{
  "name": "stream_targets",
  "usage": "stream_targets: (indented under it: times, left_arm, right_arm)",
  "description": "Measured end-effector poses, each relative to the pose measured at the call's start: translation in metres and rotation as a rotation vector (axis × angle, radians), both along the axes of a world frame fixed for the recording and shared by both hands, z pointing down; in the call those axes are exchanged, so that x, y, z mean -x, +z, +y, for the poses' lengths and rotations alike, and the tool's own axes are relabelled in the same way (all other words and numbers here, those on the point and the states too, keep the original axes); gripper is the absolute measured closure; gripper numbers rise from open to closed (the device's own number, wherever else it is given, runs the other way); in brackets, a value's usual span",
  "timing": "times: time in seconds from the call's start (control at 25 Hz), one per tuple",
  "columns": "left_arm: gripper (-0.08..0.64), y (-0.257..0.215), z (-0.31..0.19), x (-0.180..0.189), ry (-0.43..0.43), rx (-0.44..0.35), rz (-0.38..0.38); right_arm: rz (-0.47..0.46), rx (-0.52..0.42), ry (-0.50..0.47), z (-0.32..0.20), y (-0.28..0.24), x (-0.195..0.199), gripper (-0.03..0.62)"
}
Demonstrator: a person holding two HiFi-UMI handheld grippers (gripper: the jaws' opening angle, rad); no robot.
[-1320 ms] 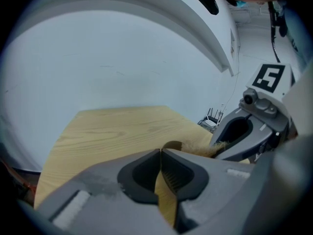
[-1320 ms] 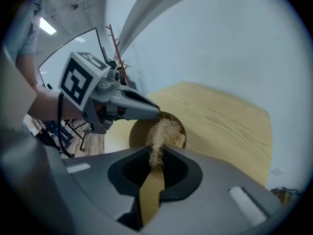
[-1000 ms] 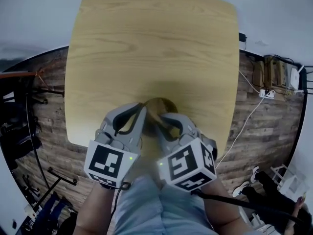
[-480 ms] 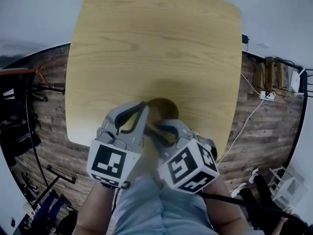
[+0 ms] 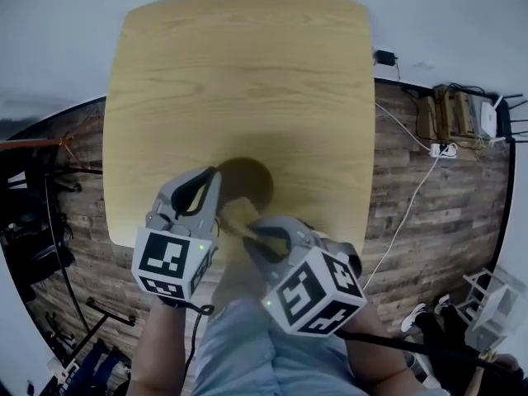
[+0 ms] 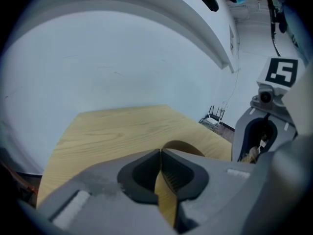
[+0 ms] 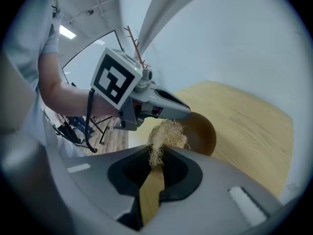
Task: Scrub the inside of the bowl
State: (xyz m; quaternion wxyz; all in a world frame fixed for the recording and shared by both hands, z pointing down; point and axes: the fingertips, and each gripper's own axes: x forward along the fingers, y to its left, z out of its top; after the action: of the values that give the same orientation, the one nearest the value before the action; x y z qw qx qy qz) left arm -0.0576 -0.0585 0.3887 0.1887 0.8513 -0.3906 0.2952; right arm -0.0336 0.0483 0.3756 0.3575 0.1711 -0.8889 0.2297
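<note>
Right tool (image 7: 157, 155) tight on fibre scrubber (image 7: 166, 133) at brown bowl's (image 7: 201, 133) near rim; left tool (image 6: 160, 153) closed beside it.

No lettering, numbers or brands to read; the left gripper (image 5: 215, 178) and right gripper (image 5: 249, 236) cubes show only black-and-white square patterns.

The bowl (image 5: 247, 180), small, round and of dark brown wood, stood upright on the table (image 5: 239, 73) near its 6 o'clock edge. Its 9 o'clock rim was nipped by the left gripper (image 5: 216, 180). The scrubber (image 7: 166, 133), a pale straw-coloured tuft of fibres, sat at the bowl's 6 o'clock rim, pinched in the right gripper (image 7: 157, 153).
</note>
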Motion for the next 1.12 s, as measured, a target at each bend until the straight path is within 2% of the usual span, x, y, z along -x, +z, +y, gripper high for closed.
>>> stream_targets:
  times: [0.32, 0.48, 0.64, 0.8, 0.92, 1.12]
  left_arm:
    - [0.529, -0.004, 0.005, -0.011, 0.001, -0.030, -0.019]
    - [0.529, -0.001, 0.007, -0.014, 0.030, -0.039, -0.039]
    - [0.529, -0.001, 0.008, -0.020, 0.039, -0.023, -0.022]
    - [0.529, -0.004, 0.006, -0.021, 0.043, -0.033, -0.015]
    - [0.529, -0.006, 0.000, -0.016, 0.008, -0.005, 0.025]
    - [0.529, -0.004, -0.006, -0.008, -0.004, -0.005, 0.019]
  right_arm:
    - [0.049, -0.080, 0.084, -0.012, -0.004, -0.033, 0.549]
    - [0.067, -0.102, 0.104, -0.027, 0.001, -0.034, 0.549]
    - [0.088, -0.109, 0.115, -0.042, 0.012, -0.032, 0.549]
    - [0.156, -0.135, 0.117, -0.055, 0.026, -0.032, 0.549]
    - [0.175, -0.103, 0.116, -0.057, 0.034, -0.025, 0.549]
    - [0.114, 0.000, 0.104, -0.048, 0.035, -0.013, 0.551]
